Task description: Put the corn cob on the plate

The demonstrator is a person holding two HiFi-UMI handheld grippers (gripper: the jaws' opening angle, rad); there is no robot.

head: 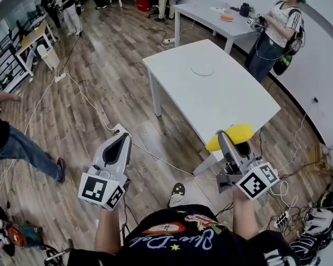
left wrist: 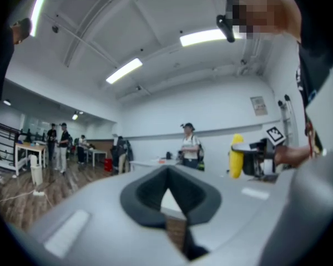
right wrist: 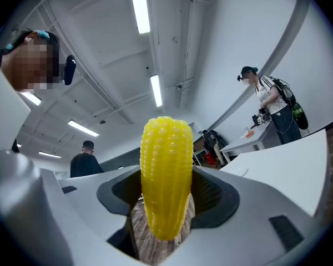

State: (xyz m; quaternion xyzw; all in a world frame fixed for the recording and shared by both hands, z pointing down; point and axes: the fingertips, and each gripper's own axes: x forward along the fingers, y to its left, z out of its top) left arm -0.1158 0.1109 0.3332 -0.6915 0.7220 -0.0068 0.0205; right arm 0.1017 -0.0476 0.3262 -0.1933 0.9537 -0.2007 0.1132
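Right tongs (head: 226, 144) clenched on corn cob (right wrist: 165, 170), held just short of worktop (head: 227, 101); left tongs (head: 121, 143) closed, empty. Carry it forward over plate (head: 202, 70), well ahead; lower gently before letting go.

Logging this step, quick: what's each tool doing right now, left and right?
Left tool: closed, nothing in it.
Right tool: closed on the corn cob.
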